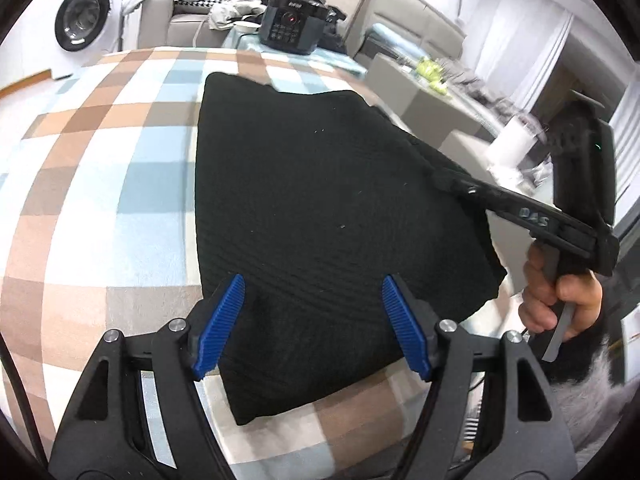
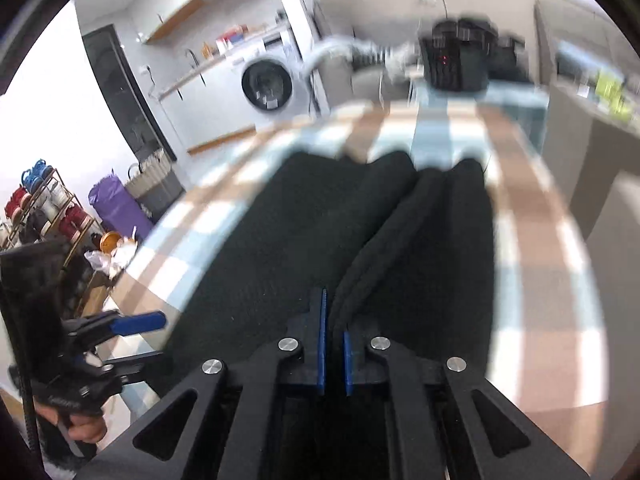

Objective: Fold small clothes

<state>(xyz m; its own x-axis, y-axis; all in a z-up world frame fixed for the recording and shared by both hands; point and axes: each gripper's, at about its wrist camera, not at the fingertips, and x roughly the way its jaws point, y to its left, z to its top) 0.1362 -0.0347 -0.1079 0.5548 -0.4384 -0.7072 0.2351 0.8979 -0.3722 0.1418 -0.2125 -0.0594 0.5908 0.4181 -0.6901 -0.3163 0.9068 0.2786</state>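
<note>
A black knit garment (image 1: 320,216) lies on the checked cloth (image 1: 92,200). In the left wrist view my left gripper (image 1: 312,328) is open, its blue pads spread just above the garment's near edge, holding nothing. The right gripper (image 1: 464,188) comes in from the right and grips the garment's right edge, which is lifted. In the right wrist view my right gripper (image 2: 334,344) is shut on a raised fold of the black garment (image 2: 400,232). The left gripper (image 2: 136,326) shows open at the far left of that view.
A black appliance (image 1: 290,24) stands at the far end of the checked cloth. A washing machine (image 1: 82,20) is at the back left, a grey sofa (image 1: 404,28) behind. Shelves with coloured pots (image 2: 44,204) stand on the left of the right wrist view.
</note>
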